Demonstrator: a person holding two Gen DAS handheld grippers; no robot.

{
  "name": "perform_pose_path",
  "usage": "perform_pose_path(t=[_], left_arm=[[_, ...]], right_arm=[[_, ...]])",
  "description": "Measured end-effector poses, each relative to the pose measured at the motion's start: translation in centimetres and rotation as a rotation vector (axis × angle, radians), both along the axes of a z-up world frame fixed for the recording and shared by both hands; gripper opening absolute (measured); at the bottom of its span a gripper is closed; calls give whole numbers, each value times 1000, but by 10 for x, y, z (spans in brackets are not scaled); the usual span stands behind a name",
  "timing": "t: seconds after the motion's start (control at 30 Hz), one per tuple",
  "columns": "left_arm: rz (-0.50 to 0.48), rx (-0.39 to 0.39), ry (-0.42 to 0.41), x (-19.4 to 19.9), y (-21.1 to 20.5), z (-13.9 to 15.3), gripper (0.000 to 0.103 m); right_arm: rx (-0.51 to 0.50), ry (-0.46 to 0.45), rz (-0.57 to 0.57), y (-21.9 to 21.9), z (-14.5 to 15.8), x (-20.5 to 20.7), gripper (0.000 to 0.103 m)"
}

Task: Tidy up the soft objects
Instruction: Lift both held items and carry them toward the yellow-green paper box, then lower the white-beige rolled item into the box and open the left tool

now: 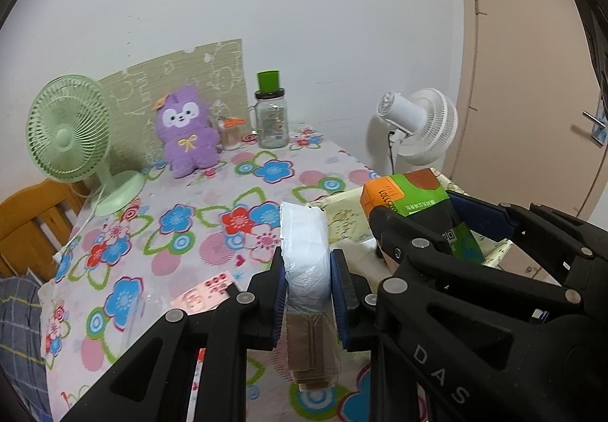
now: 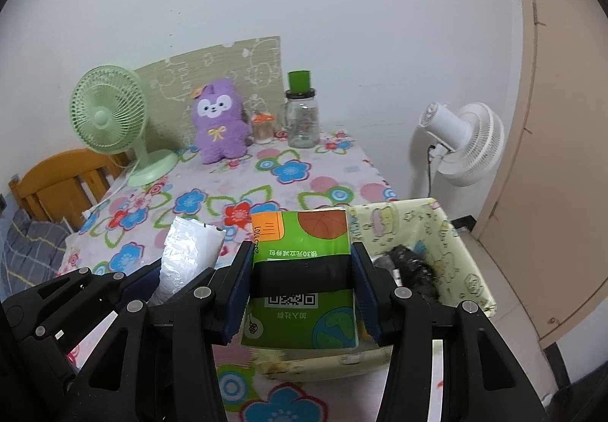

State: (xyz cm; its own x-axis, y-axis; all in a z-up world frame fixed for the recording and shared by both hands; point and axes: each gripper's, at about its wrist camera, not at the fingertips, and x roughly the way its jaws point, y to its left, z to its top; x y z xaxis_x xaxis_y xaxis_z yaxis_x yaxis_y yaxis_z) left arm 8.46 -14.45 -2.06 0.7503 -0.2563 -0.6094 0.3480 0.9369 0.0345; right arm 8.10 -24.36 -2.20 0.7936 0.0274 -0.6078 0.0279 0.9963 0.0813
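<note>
My left gripper [image 1: 307, 270] is shut on a soft white plastic-wrapped pack [image 1: 306, 243] with brown paper at its lower end, held above the flowered tablecloth [image 1: 182, 243]. Beside it on the right, my right gripper [image 2: 302, 270] is shut on a green tissue pack [image 2: 304, 236], held over the near left part of a pale yellow fabric basket [image 2: 456, 243]. A dark fuzzy item [image 2: 414, 270] lies inside the basket. A purple plush toy [image 2: 218, 122] sits upright at the back of the table. The right wrist view also shows the left gripper [image 2: 182, 270] with the white pack [image 2: 186, 247].
At the back left stands a green desk fan [image 1: 64, 133]; a glass jar with a green lid [image 1: 270, 118] and a small bottle [image 1: 230, 133] stand beside the plush. A white fan [image 1: 418, 125] is off the table's right side. A pink card [image 1: 205, 293] lies near the front. Wooden furniture [image 1: 30, 217] is on the left.
</note>
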Motion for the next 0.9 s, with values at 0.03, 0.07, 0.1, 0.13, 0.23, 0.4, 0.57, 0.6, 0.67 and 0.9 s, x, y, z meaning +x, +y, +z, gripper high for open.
perform_pose_path(t=[0.03, 0.07, 0.1, 0.13, 0.23, 0.4, 0.57, 0.6, 0.67, 0.9], left_arm=[[-11, 0, 0, 1, -4, 0, 21], [-18, 1, 0, 1, -7, 0, 21], [-26, 2, 0, 1, -11, -1, 21], [-33, 3, 0, 2, -14, -1, 21], [-49, 8, 2, 5, -23, -1, 21], [-68, 19, 5, 9, -37, -2, 21], [-80, 27, 9, 14, -49, -4, 21], [-82, 30, 9, 15, -51, -5, 21], [-86, 37, 8, 18, -57, -5, 21], [-117, 56, 3, 25, -78, -8, 21]], right_arm=[[-2, 0, -7, -4, 0, 0, 54], [-5, -1, -16, -7, 0, 0, 54], [-6, -1, -21, -10, 0, 0, 54], [-8, 0, -29, -15, -1, 0, 54], [-7, 2, -48, -25, -2, 1, 54], [1, 5, -69, -38, -5, 4, 54], [4, 9, -85, -50, -8, 8, 54], [5, 10, -88, -52, -9, 9, 54], [11, 11, -97, -58, -10, 11, 54], [31, 8, -139, -79, -15, 16, 54]])
